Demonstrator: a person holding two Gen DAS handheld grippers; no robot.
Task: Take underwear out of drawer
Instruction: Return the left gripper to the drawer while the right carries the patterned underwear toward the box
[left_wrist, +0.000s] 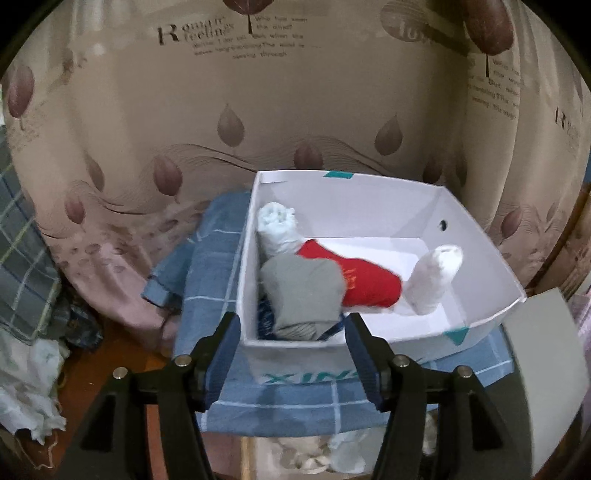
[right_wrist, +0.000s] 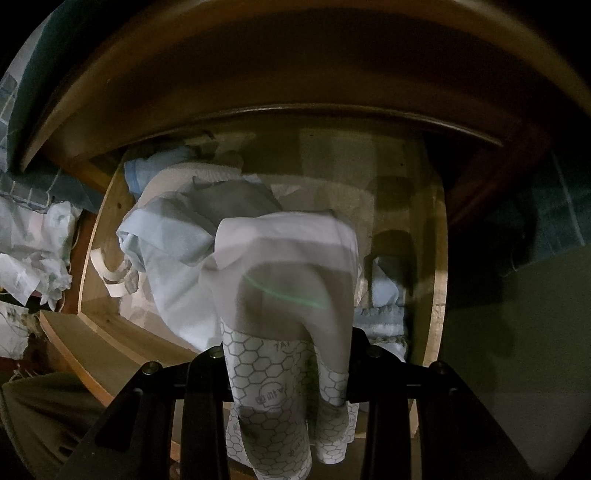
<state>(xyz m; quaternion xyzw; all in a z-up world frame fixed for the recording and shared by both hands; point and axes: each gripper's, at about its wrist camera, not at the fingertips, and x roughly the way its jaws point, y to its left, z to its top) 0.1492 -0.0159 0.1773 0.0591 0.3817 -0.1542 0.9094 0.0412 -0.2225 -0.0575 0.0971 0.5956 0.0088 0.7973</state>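
Observation:
In the right wrist view my right gripper (right_wrist: 286, 363) is shut on a pale grey pair of underwear (right_wrist: 291, 273) with a hexagon-print waistband, held above the open wooden drawer (right_wrist: 107, 206). More light blue and white garments (right_wrist: 173, 236) lie in the drawer. In the left wrist view my left gripper (left_wrist: 291, 354) is open and empty, just in front of a white cardboard box (left_wrist: 480, 236) that holds rolled pieces: white (left_wrist: 277, 229), red (left_wrist: 362, 277), grey (left_wrist: 303, 291) and another white one (left_wrist: 436, 277).
The box sits on a blue checked cloth (left_wrist: 280, 402). A leaf-print curtain (left_wrist: 258, 110) hangs behind it. Crumpled white cloth (left_wrist: 26, 387) lies at the left on a wooden floor. The dark cabinet top (right_wrist: 295, 74) overhangs the drawer.

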